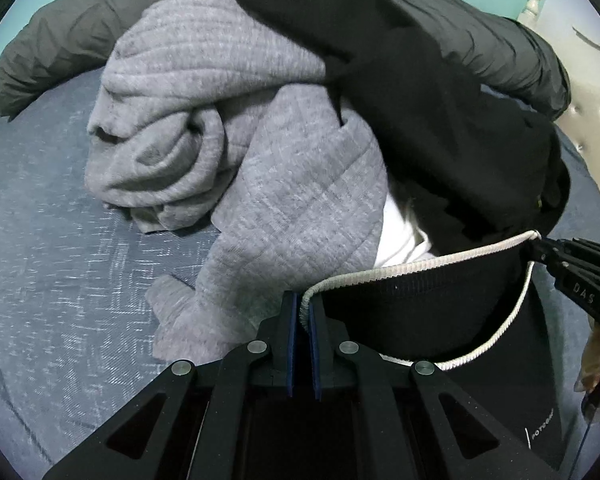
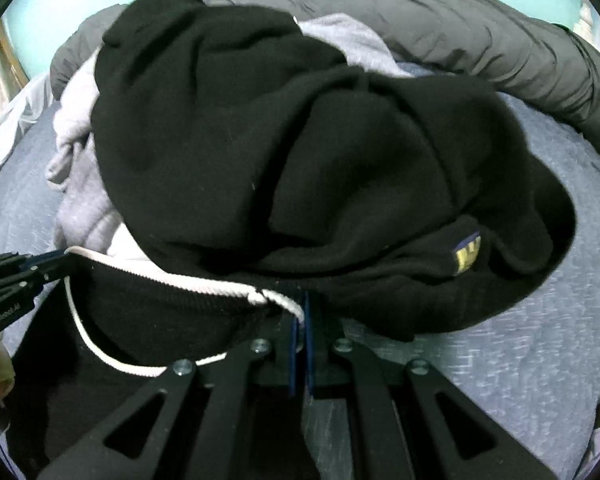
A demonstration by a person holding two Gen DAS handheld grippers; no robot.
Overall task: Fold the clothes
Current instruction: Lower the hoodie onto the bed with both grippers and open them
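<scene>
The left gripper point(image 1: 303, 312) and right gripper point(image 2: 301, 312) are each clenching the black garment's white-trimmed edge point(image 1: 420, 266), angling down beside the clothes pile point(image 1: 220, 140); bare bed point(image 1: 60, 260) is lying leftward.

Left tongs point(image 1: 303, 312) pitched steeply downward, blue pads point(image 1: 291, 344) pinched together on a white-edged black garment hem point(image 1: 400, 270). Right tongs point(image 2: 302, 312) likewise angled down, clamped on the same hem's opposite end. Fingers of each hand point(image 1: 598, 364) show beside the opposite tongs.
</scene>
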